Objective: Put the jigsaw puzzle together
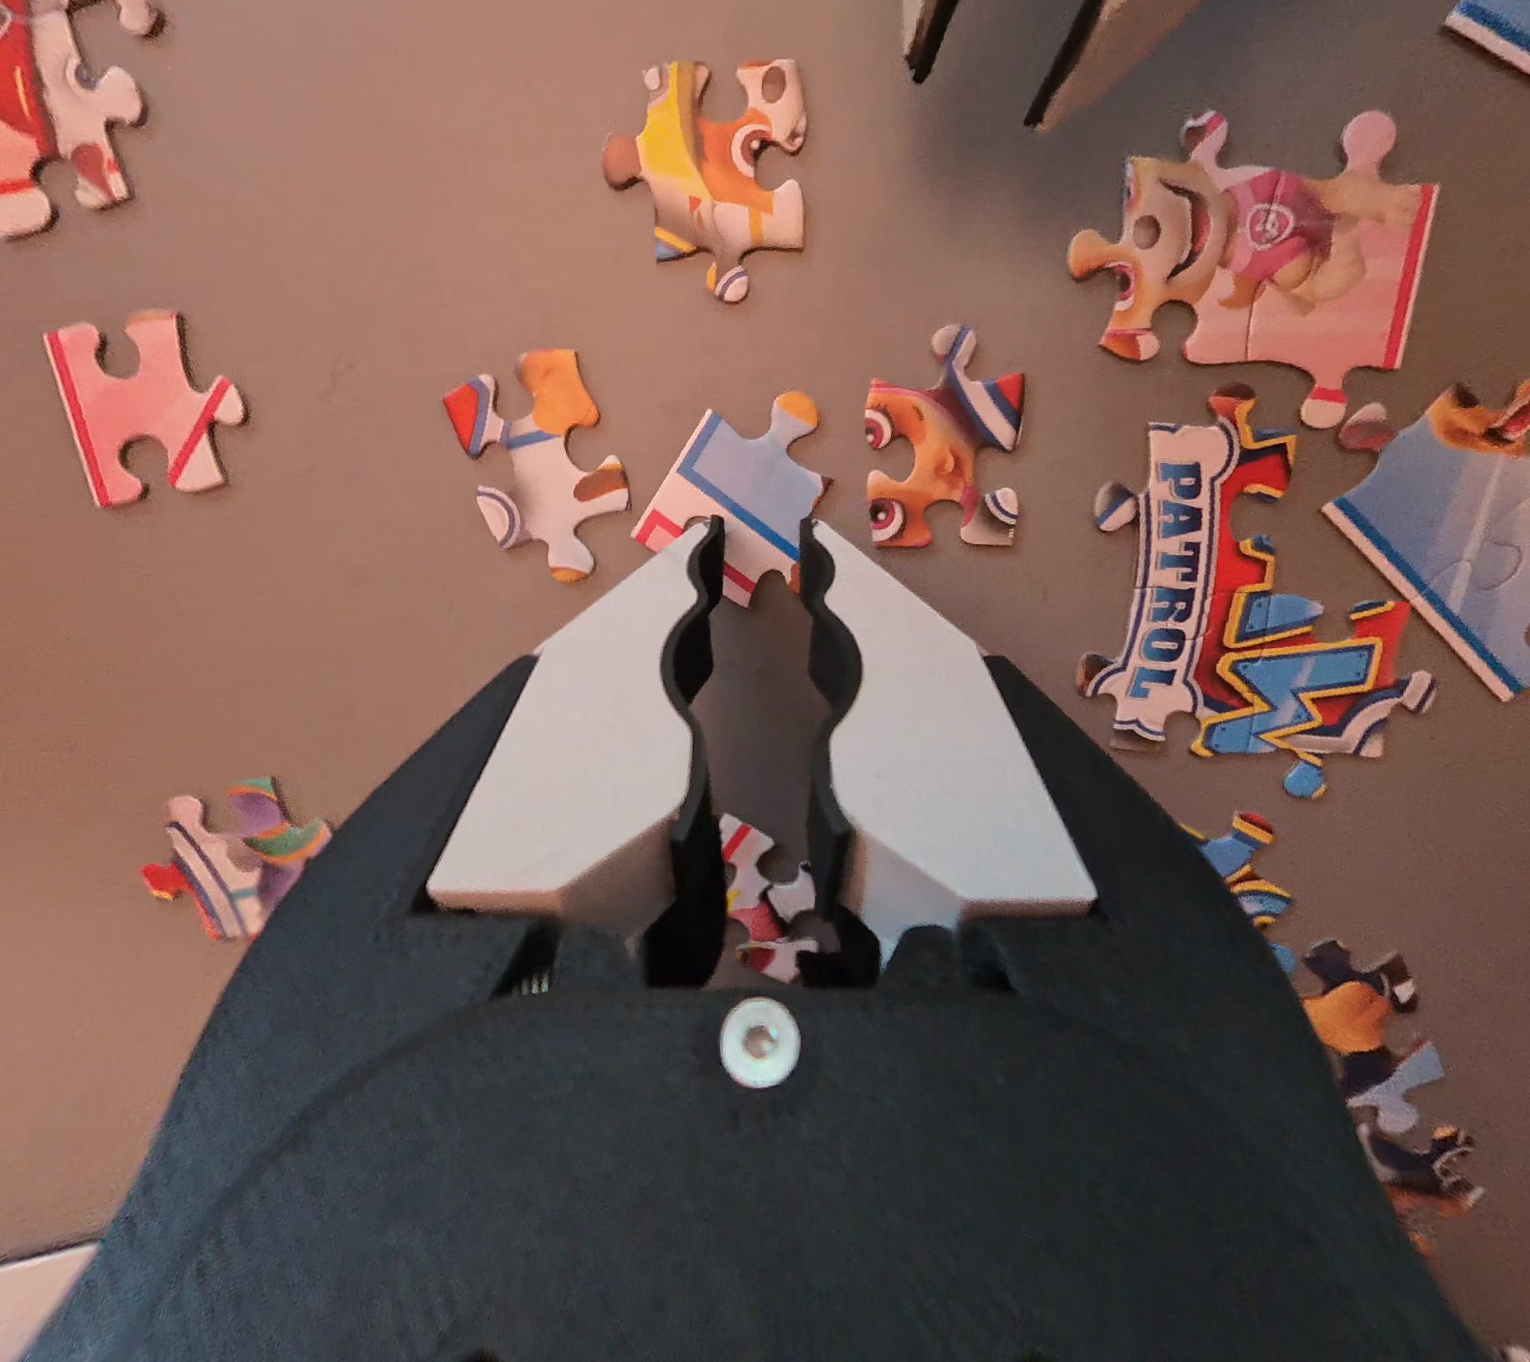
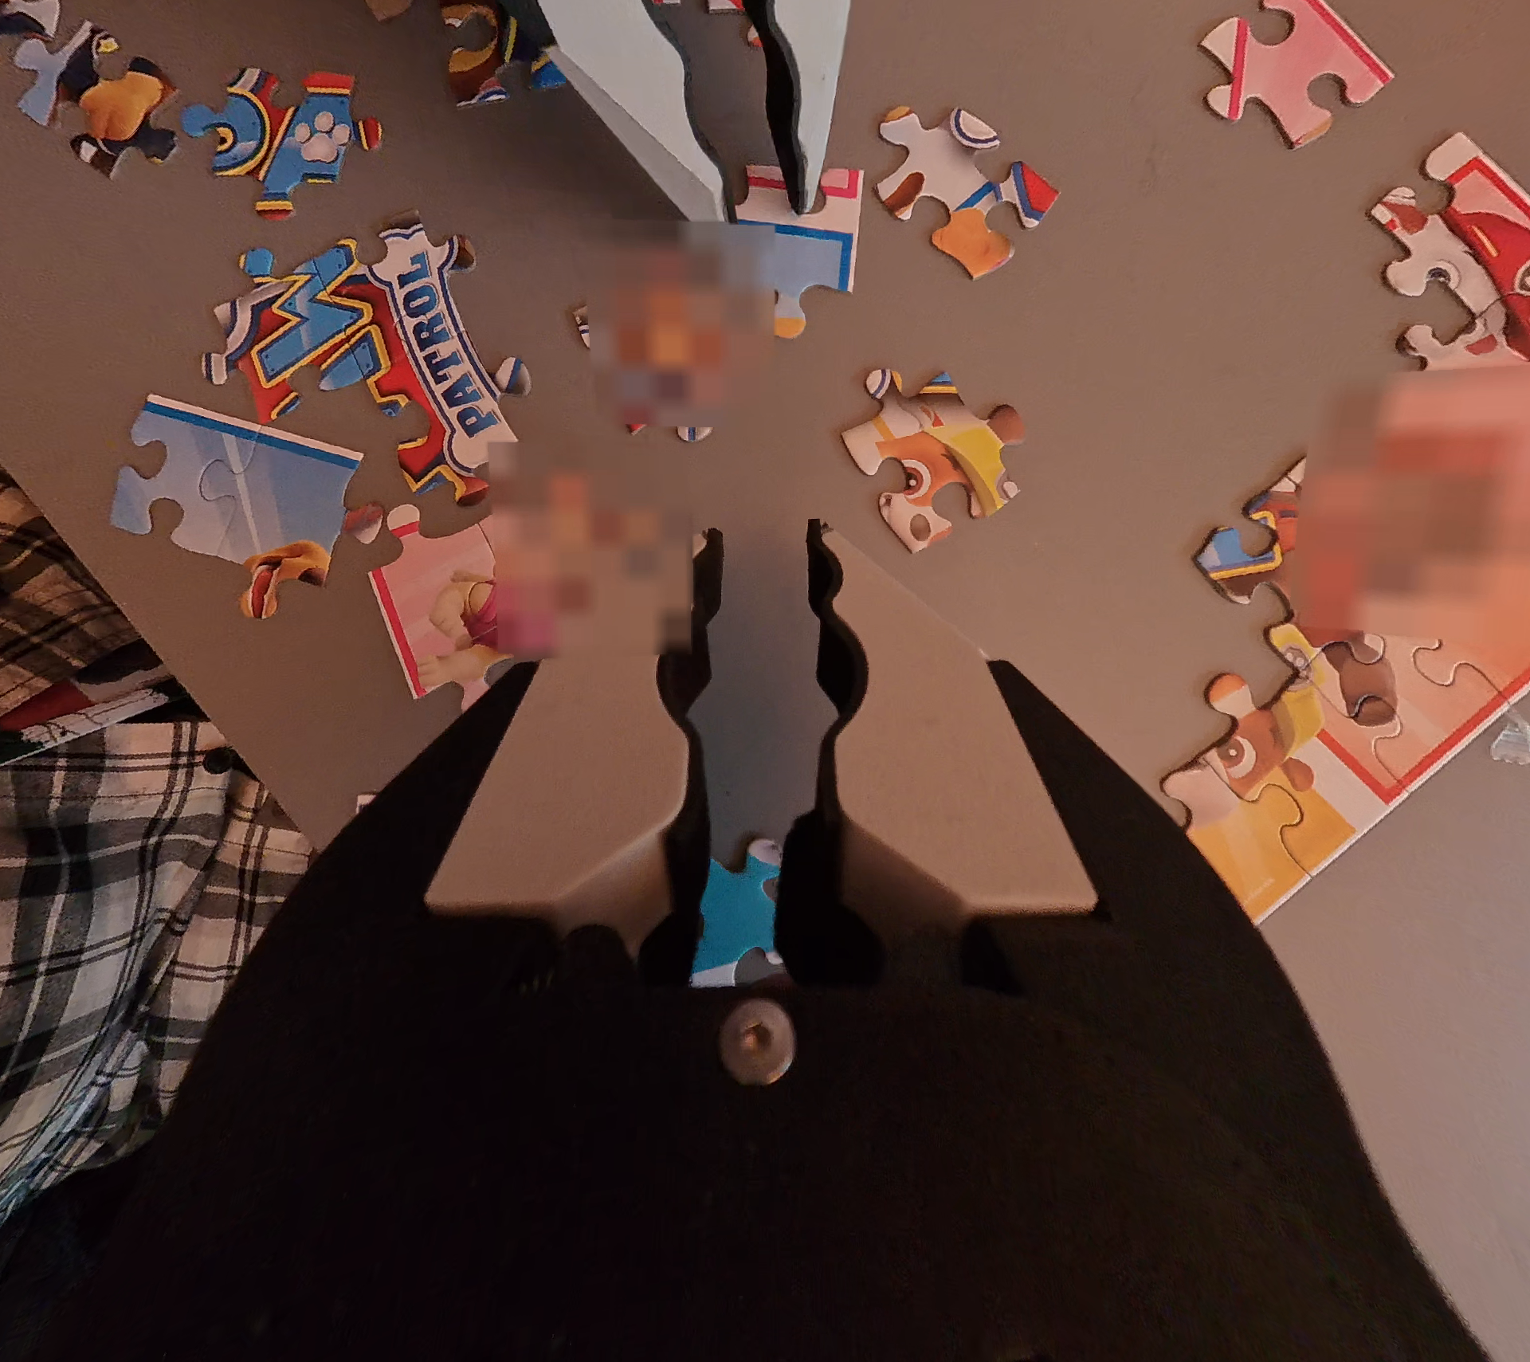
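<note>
Left wrist view shows the left gripper (image 1: 760,536) at frame centre with its jaws a little apart, the tips set on either side of the near edge of a light-blue cardboard jigsaw piece with a white, blue and red border (image 1: 745,486). Whether the tips press that piece or only straddle it cannot be told. It lies flat on the grey-brown desk (image 1: 372,204), just left of an orange-faced piece with big eyes (image 1: 940,461) and right of a white piece with orange and red patches (image 1: 538,461). An orange-and-yellow pup piece (image 1: 720,171) sits above them, apart from all. A pink piece with red stripes (image 1: 137,407) lies alone at middle left. At the right a joined strip of red, blue and yellow logo pieces (image 1: 1225,602) lies near a joined pink cluster (image 1: 1267,262). The right gripper (image 1: 977,97) enters from the upper right, jaws parted, holding nothing.

Right wrist view shows a larger assembled section with an orange and red border (image 2: 1325,759) at the lower right edge, and a checked cloth (image 2: 124,908) off the desk at lower left.
</note>
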The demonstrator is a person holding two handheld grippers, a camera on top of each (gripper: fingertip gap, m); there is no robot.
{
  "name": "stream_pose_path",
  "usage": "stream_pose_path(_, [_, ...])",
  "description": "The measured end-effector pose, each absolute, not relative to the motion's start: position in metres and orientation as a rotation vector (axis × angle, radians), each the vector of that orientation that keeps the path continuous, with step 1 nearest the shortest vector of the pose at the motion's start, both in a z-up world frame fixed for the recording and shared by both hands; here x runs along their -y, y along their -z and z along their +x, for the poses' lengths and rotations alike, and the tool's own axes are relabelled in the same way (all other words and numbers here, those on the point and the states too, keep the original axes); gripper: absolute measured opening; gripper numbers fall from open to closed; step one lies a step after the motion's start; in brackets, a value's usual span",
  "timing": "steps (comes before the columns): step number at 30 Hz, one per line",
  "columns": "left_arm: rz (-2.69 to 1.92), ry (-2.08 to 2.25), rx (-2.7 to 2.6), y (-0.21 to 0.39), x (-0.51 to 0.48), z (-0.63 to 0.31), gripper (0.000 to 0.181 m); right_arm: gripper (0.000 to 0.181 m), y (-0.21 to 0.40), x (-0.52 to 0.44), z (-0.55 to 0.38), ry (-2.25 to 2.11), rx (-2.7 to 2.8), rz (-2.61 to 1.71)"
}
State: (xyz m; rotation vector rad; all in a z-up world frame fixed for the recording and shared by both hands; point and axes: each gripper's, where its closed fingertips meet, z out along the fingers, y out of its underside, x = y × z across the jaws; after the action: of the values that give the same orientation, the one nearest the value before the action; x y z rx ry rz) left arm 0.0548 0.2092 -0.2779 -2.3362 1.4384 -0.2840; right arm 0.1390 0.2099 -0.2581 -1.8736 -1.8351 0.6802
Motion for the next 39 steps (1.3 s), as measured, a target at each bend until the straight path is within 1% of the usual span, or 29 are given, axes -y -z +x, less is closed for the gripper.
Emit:
stream_pose_path(5, [-2.429,0.329,-1.231,0.277,-0.210,0.036,0.016,0.019,0.258,-0.214,0.141,-0.677,1.829,-1.880])
stream_pose_path(13, [-2.569,0.240,-0.842,0.276,-0.219,-0.013,0.016,0.018,0.253,-0.219,0.145,-0.678,1.793,-1.885])
stream_pose_path(15, [-2.580,0.370,-0.714,0.273,-0.213,-0.002,0.032,0.018,0.252,-0.219,0.146,-0.678,1.791,-1.884])
stream_pose_path(16, [-2.574,0.459,-0.703,0.271,-0.206,0.008,0.031,0.018,0.252,-0.218,0.146,-0.679,1.792,-1.882])
stream_pose_path(18, [-2.537,0.606,-0.757,0.263,-0.191,0.026,0.032,0.018,0.251,-0.217,0.145,-0.683,1.793,-1.878])
stream_pose_path(24, [-2.442,0.233,-1.090,0.259,-0.208,-0.018,0.036,0.018,0.250,-0.214,0.143,-0.687,1.802,-1.867])
stream_pose_path(29, [-2.479,0.230,-1.265,0.278,-0.204,-0.012,0.037,0.017,0.247,-0.212,0.143,-0.694,1.790,-1.862])
stream_pose_path(34, [-2.461,0.231,-1.252,0.278,-0.204,0.002,0.030,0.017,0.250,-0.214,0.147,-0.694,1.787,-1.874])
stream_pose_path(36, [-2.440,0.230,-1.280,0.278,-0.201,0.008,0.022,0.017,0.250,-0.214,0.147,-0.694,1.788,-1.874])
stream_pose_path(39, [-2.429,0.216,-1.307,0.278,-0.200,0.010,0.022,0.017,0.249,-0.214,0.146,-0.698,1.787,-1.866])
